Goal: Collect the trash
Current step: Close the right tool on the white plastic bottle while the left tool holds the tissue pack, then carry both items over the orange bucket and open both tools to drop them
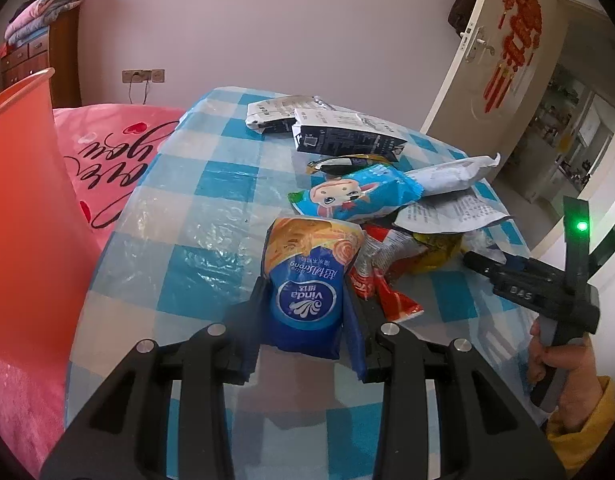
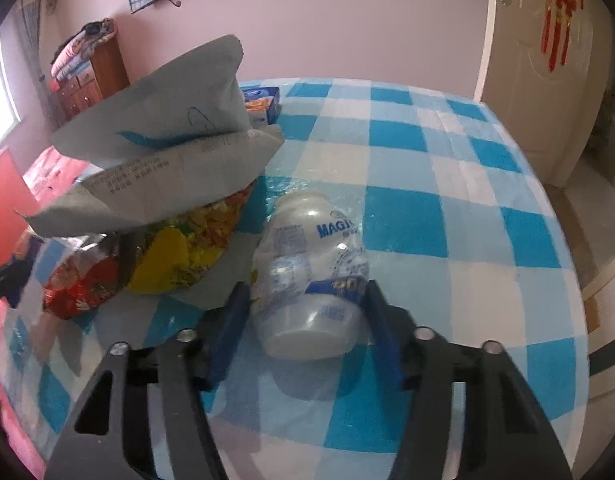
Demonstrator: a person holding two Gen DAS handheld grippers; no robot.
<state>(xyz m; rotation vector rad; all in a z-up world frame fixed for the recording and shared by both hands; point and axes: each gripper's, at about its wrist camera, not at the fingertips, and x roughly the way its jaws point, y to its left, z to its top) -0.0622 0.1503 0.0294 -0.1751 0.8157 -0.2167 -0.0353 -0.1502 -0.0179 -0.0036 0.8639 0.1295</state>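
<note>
A crumpled blue-and-orange Vinda tissue packet is sitting squeezed between the left gripper's fingers, lifted just above the blue-and-white checked tablecloth beside the heap of snack wrappers. Over on the other side, the right gripper is clamping a squashed white plastic bottle with blue lettering, lying on that cloth next to the grey paper bag. An orange plastic bin is standing off to the left.
</note>
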